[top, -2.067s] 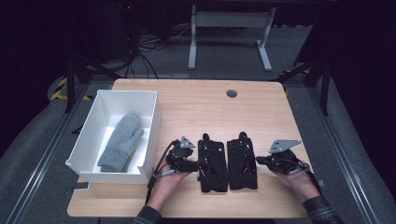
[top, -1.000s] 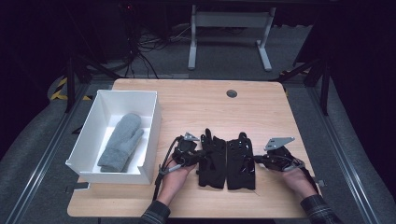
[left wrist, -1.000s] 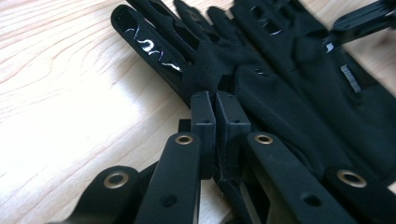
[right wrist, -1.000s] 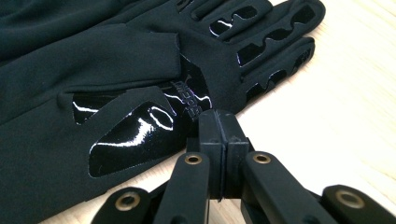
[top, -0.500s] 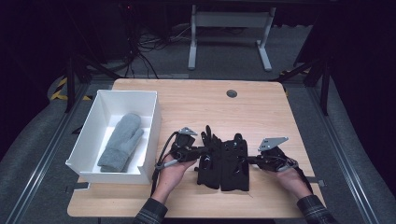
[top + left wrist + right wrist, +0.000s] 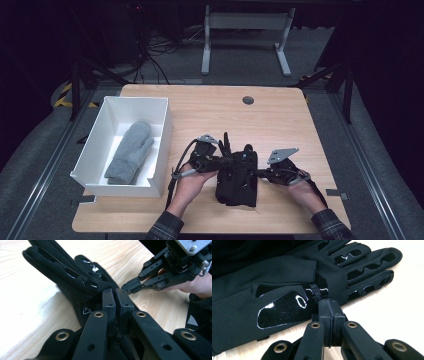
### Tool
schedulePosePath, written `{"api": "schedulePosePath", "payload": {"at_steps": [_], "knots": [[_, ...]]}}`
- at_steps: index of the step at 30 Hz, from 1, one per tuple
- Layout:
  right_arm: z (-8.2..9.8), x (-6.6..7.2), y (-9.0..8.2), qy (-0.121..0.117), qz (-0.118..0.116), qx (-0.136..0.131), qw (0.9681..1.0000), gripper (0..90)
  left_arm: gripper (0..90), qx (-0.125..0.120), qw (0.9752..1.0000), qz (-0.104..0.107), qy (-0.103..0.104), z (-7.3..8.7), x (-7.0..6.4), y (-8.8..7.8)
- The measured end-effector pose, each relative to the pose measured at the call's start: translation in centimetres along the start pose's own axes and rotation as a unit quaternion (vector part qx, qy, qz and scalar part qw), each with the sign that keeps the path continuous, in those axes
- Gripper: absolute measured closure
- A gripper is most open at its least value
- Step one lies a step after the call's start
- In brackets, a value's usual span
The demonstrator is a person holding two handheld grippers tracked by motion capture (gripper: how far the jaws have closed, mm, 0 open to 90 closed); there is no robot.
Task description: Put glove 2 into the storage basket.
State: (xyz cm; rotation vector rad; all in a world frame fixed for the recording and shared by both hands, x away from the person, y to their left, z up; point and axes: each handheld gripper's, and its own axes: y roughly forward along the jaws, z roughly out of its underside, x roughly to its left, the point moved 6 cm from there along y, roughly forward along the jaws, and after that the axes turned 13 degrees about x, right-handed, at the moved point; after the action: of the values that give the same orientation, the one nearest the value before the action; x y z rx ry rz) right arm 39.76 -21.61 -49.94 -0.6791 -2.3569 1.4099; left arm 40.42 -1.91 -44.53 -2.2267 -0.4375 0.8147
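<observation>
Two black gloves (image 6: 237,182) lie overlapped near the table's front edge. My left gripper (image 6: 227,161) is shut on the edge of one glove (image 6: 72,277) and holds it raised, its fingers sticking up and away. In the left gripper view its jaws (image 6: 115,293) press together over the fabric. My right gripper (image 6: 259,172) comes in from the right, shut on the edge of the lower glove (image 6: 282,290) near its thumb. That glove lies flat on the wood, shiny grip patches up. The right gripper's tips (image 6: 127,287) sit close to the left gripper's.
A white box (image 6: 162,145) stands at the left of the table with a grey mitten (image 6: 131,150) lying in it. A dark round grommet (image 6: 248,100) sits near the far edge. Bare wood (image 6: 210,107) stretches behind the gloves.
The gloves lay side by side before. My left gripper has lifted its glove and both hands have drawn together, so the gloves now overlap in one dark pile.
</observation>
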Motion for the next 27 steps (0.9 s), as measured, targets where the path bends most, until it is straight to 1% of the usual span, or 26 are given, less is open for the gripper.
{"api": "schedulePosePath", "payload": {"at_steps": [2,4,8,16,23,25,27], "knots": [[-0.2,0.2,0.1,-0.003,-0.001,0.001,1.0,90.0,87.1,0.003,1.0,0.0,0.001,0.0,-0.1,0.1],[-0.7,0.7,0.4,-0.009,-0.002,0.003,1.0,90.0,87.0,0.007,1.0,0.001,0.003,0.0,-0.1,0.4],[-1.3,1.2,0.8,-0.015,-0.002,0.003,0.9999,90.0,86.4,0.014,0.9999,0.001,0.006,0.0,-0.3,1.0],[-1.9,1.7,1.2,-0.02,-0.003,0.004,0.9998,90.0,85.5,0.026,0.9996,0.003,0.013,0.2,-0.7,2.2],[-2.3,2.1,1.4,-0.024,-0.004,0.003,0.9997,90.0,83.0,0.027,0.9995,0.008,0.013,0.0,-0.9,2.8],[-2.4,2.2,1.5,-0.025,-0.004,0.003,0.9997,90.0,82.7,0.024,0.9995,0.01,0.015,-0.1,-0.9,2.9],[-2.5,2.3,1.5,-0.024,-0.004,0.003,0.9997,90.0,81.8,0.019,0.9995,0.019,0.015,-0.2,-1.0,2.9]]}}
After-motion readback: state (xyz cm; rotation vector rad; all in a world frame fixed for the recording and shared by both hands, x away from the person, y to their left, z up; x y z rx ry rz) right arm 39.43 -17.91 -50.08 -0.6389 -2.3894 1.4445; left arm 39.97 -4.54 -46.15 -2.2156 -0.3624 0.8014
